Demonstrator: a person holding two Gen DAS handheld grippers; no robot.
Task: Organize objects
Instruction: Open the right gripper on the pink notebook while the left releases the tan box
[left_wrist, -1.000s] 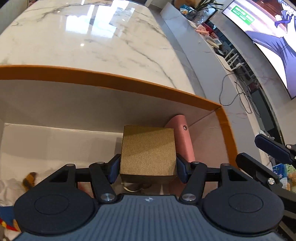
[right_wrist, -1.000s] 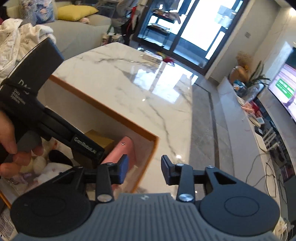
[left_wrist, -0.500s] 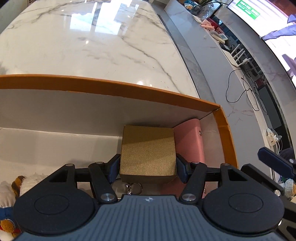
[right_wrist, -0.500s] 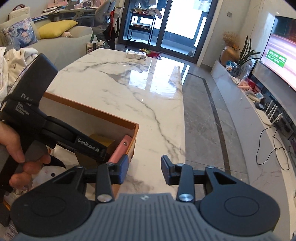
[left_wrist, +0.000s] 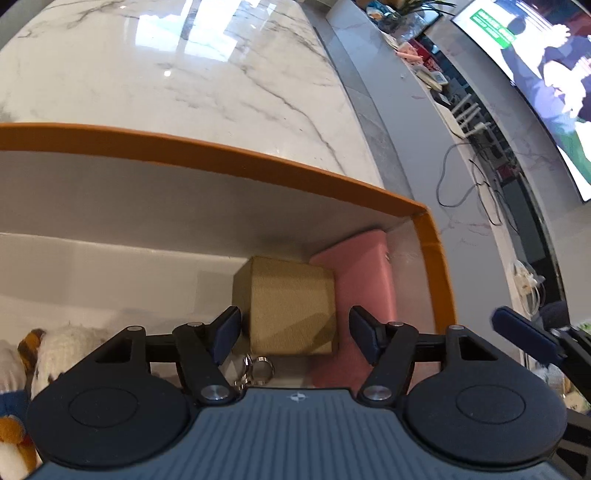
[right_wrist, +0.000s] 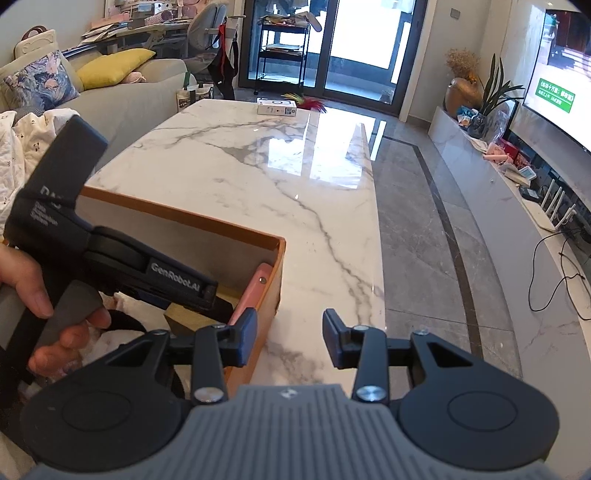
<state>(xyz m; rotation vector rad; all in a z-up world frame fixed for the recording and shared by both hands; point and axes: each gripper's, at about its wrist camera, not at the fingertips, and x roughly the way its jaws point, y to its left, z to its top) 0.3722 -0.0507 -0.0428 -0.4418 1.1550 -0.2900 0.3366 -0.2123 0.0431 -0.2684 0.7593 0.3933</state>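
A gold box (left_wrist: 290, 306) rests inside the orange-rimmed storage box (left_wrist: 229, 157), in its far right corner beside a pink case (left_wrist: 364, 273). My left gripper (left_wrist: 295, 334) is open just above and behind the gold box, its pads clear of the box's sides. In the right wrist view the left gripper (right_wrist: 147, 273) reaches into the storage box (right_wrist: 275, 266), with the gold box (right_wrist: 184, 317) and pink case (right_wrist: 255, 290) partly hidden under it. My right gripper (right_wrist: 290, 341) is open and empty over the marble table beside the storage box.
Metal key rings (left_wrist: 258, 369) and plush toys (left_wrist: 40, 354) lie in the storage box. A small white carton (right_wrist: 277, 107) sits at the far end of the marble table (right_wrist: 258, 166). A sofa is at left, a TV at right.
My left gripper has opened and let go of the gold box, which now rests in the corner. The left gripper drew back a little. The right gripper lifted away, still open.
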